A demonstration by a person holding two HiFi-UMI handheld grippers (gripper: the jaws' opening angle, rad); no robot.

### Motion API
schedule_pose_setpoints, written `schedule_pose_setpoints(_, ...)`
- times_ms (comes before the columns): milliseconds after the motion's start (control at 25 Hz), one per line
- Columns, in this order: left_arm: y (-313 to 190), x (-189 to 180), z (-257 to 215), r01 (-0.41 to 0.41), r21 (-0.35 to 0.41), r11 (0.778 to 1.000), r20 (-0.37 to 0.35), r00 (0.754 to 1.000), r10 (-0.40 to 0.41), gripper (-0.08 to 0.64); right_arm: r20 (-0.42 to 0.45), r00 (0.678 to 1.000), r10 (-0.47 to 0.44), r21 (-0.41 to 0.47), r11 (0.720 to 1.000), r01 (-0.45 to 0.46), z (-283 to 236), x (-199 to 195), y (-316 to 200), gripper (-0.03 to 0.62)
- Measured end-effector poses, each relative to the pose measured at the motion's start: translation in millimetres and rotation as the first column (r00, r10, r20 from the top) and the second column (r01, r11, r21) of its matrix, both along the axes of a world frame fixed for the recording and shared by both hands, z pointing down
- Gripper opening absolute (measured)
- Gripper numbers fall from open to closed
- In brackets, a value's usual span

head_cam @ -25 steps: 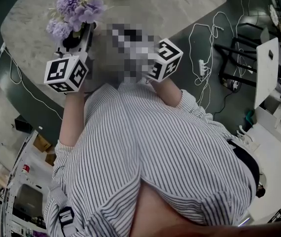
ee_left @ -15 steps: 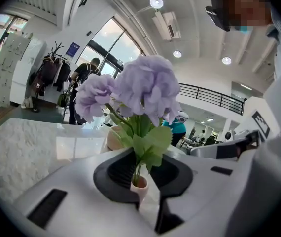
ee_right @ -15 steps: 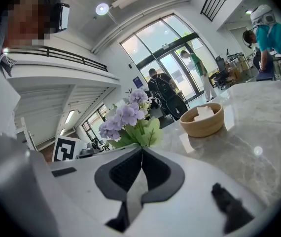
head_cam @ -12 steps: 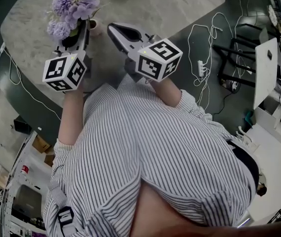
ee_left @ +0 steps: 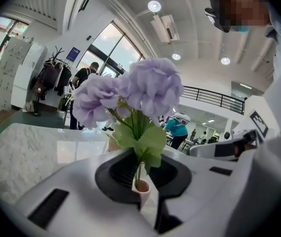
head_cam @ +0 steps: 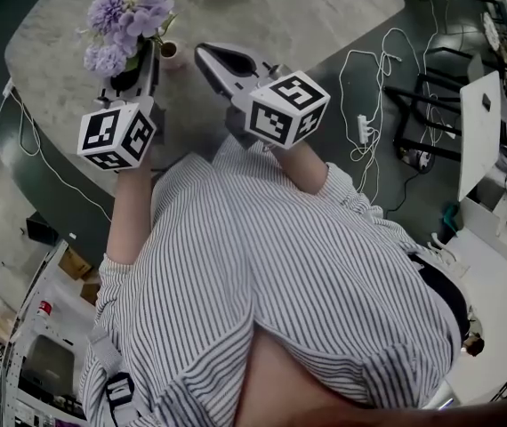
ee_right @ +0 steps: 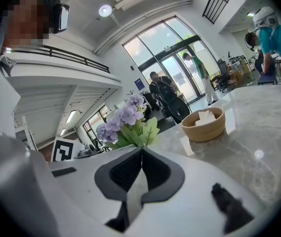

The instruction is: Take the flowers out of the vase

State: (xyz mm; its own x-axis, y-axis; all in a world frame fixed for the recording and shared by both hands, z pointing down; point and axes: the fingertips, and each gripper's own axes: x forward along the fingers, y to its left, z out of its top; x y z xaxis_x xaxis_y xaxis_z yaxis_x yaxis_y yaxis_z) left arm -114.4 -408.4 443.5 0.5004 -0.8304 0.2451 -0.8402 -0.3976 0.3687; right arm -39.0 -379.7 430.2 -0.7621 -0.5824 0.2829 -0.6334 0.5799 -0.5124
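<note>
Flowers not yet out; lift outstanding.
The left gripper, jaws just closing, is clamping the stems above the vase; the right gripper is idling beside it, jaws together, empty.

The flowers stand in the vase on the table, stems between the jaws of my left gripper. My right gripper lies just right of them, and a bowl sits behind.

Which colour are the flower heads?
Pale purple flowers; the left gripper view shows them best.
</note>
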Motion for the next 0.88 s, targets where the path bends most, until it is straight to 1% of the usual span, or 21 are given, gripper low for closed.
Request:
schedule_pose_setpoints(360, 2, -8, -17, 0.009, 0.046, 0.999, 0.013, 1.0, -0.01, 0.046, 0.001, 1.0, -0.012, 0.03, 0.999, 0.012, -9, -5, 0, 0.015)
schedule_pose_setpoints(880, 12, -4, -48, 0.018, 0.128, 0.992, 0.039, 0.999, -0.023, 0.044, 0.025, 0.999, -0.039, 0.093, 0.995, 0.036, -29, -3, 0, 0.015)
